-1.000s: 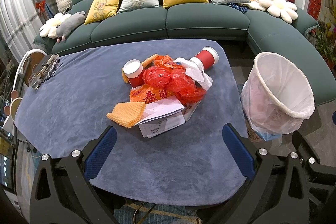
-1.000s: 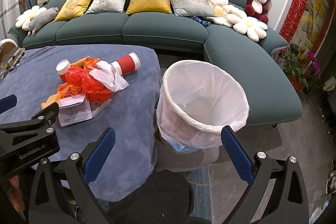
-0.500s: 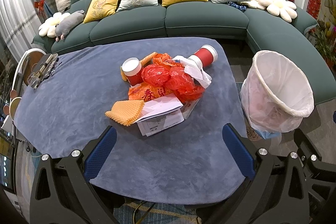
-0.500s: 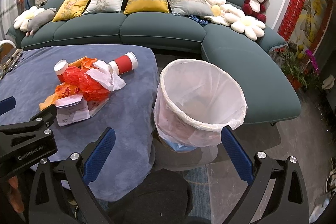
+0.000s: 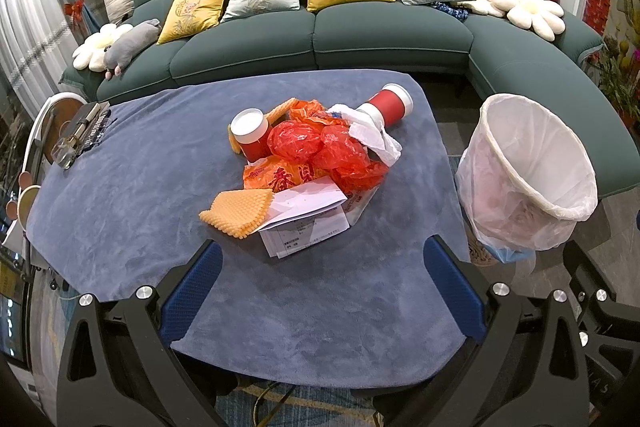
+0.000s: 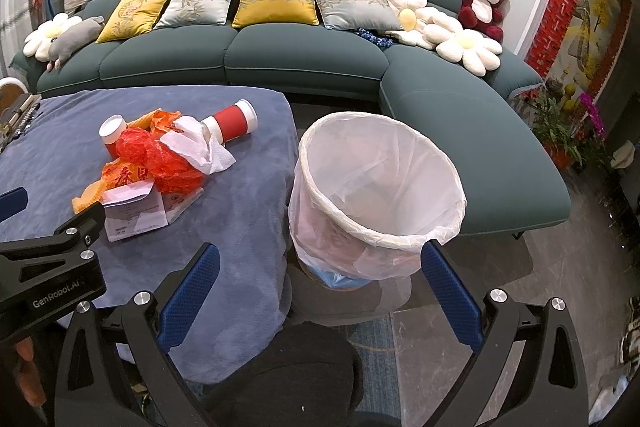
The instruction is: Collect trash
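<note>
A heap of trash lies mid-table: crumpled red plastic bags [image 5: 320, 147] [image 6: 160, 159], an upright red cup [image 5: 250, 133], a red cup on its side [image 5: 390, 105] [image 6: 234, 119], a white tissue [image 5: 374, 133] [image 6: 200, 147], an orange ridged pad [image 5: 238, 211] and white papers [image 5: 306, 223] [image 6: 134, 213]. My left gripper [image 5: 320, 291] is open, hovering over the near table edge, short of the papers. My right gripper [image 6: 318, 291] is open above the floor, just in front of the white-lined bin [image 6: 380, 187] [image 5: 528, 171] standing right of the table.
The table wears a blue-grey cloth [image 5: 120, 187]. A green curved sofa [image 5: 360, 39] with cushions and plush toys wraps behind and to the right. Small items sit on a side stand [image 5: 76, 135] at the table's left. Potted plants [image 6: 568, 123] stand far right.
Both views have crept slightly forward and tilted, so the trash heap and bin sit a little nearer. Nothing was taken hold of; both grippers stayed open.
</note>
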Demonstrator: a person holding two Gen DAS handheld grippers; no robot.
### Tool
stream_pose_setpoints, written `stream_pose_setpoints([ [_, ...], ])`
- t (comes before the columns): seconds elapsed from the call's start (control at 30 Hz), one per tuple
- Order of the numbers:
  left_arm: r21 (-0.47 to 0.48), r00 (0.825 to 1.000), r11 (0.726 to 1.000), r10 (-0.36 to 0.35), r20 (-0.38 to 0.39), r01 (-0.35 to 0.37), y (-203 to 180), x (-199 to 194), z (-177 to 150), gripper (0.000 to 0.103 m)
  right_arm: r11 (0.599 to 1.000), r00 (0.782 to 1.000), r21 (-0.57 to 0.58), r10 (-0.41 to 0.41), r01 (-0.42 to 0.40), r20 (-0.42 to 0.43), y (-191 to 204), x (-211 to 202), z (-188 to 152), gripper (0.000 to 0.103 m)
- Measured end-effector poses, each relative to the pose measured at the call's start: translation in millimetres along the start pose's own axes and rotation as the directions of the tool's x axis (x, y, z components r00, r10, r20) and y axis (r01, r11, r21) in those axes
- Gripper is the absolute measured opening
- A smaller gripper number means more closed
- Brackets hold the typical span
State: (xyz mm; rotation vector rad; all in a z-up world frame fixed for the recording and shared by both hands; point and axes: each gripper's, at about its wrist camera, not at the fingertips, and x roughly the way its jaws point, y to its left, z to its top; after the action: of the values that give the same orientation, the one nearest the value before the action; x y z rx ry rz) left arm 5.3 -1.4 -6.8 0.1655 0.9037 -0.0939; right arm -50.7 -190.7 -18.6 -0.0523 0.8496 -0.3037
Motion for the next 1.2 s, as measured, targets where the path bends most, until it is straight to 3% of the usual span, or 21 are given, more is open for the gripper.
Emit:
stream_pose_setpoints([
  [1.2, -0.002, 1.000, 1.000, -0.006, 0.007, 0.006, -3.5, 2.3, -9.4, 0.096, 1.000, 1.000, 0.018, -0.020, 0.020, 0.014, -1.8, -0.7, -2.4, 0.096],
])
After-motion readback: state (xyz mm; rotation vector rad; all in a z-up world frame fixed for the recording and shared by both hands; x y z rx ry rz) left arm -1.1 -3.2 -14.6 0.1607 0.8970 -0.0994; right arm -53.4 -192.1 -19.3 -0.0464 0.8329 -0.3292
